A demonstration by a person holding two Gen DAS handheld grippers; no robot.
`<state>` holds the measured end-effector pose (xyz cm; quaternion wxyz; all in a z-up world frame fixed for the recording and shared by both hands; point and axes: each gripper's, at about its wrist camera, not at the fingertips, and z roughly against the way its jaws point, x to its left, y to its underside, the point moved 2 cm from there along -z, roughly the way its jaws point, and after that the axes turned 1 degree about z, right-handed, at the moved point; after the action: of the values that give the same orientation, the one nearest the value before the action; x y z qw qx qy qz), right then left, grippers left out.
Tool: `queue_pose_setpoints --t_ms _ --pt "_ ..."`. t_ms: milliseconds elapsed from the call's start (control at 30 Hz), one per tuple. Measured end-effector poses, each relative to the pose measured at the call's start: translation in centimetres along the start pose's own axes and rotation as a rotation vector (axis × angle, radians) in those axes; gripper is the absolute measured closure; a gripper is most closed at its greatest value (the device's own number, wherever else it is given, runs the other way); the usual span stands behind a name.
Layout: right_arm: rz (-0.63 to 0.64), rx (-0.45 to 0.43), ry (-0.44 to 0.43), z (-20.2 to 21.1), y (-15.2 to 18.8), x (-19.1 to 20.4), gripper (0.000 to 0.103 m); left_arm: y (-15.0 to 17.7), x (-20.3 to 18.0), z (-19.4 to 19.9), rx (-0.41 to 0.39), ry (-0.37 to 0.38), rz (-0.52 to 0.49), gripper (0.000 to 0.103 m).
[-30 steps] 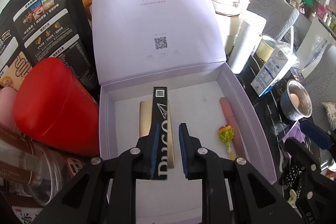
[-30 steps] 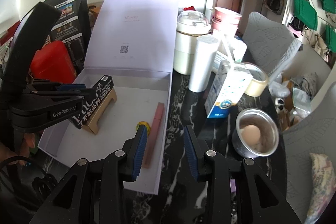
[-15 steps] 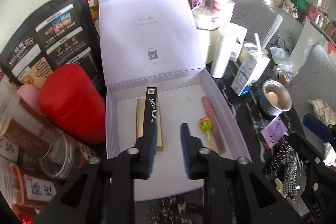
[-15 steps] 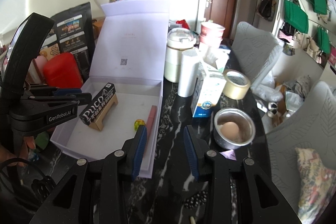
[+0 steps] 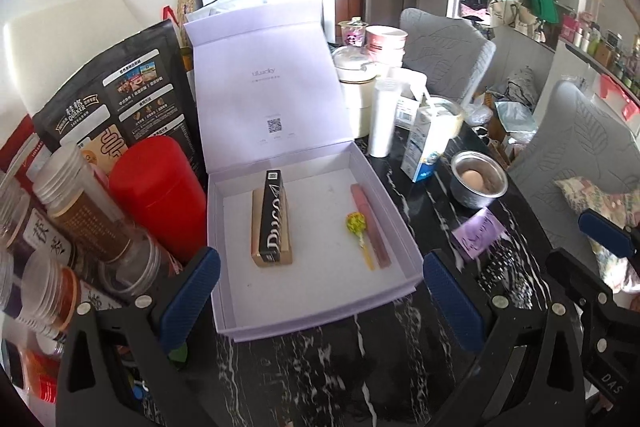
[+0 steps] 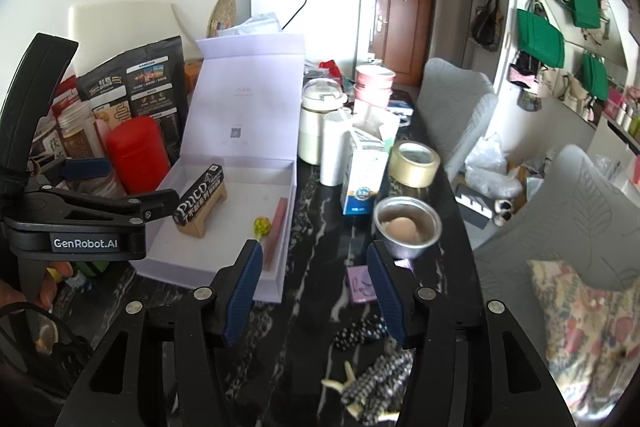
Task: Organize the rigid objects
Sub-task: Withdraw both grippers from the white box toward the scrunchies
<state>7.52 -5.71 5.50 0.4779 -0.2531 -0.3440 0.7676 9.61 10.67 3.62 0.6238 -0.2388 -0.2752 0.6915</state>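
Observation:
A lavender gift box [image 5: 400,227] stands with its lid up on the black marble table. Inside lies a black PUCO carton [image 5: 274,217] on top of a tan box [image 5: 256,227]. Further right in the box are a yellow lollipop [image 5: 355,225] and a pink stick [image 5: 370,227]. My left gripper [image 5: 320,299] hangs above the box's near edge. Its jaws are opening wide, with nothing between them. My right gripper [image 6: 314,291] is over the table just right of the box [image 6: 276,267]. Its jaws are also opening and hold nothing. A purple note [image 6: 362,285] lies beyond them.
A red canister [image 5: 160,195], several jars [image 5: 80,211] and a black snack bag [image 5: 120,99] crowd the box's left side. To the right stand a milk carton [image 6: 362,179], a tape roll [image 6: 414,163] and a metal bowl with an egg [image 6: 406,227]. Dotted black fabric pieces [image 6: 372,375] lie near me.
My left gripper let go of the black carton, which now rests on the tan box. Both grippers drew back and up from the box, and both pairs of jaws widened.

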Motion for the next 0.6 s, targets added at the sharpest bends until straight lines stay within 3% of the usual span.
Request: queue_pose_setpoints --t_ms 600 --pt "-0.037 -0.047 0.053 6.7 4.1 -1.5 0.04 4.1 -4.4 4.6 -0.036 0.106 -0.084 0.0"
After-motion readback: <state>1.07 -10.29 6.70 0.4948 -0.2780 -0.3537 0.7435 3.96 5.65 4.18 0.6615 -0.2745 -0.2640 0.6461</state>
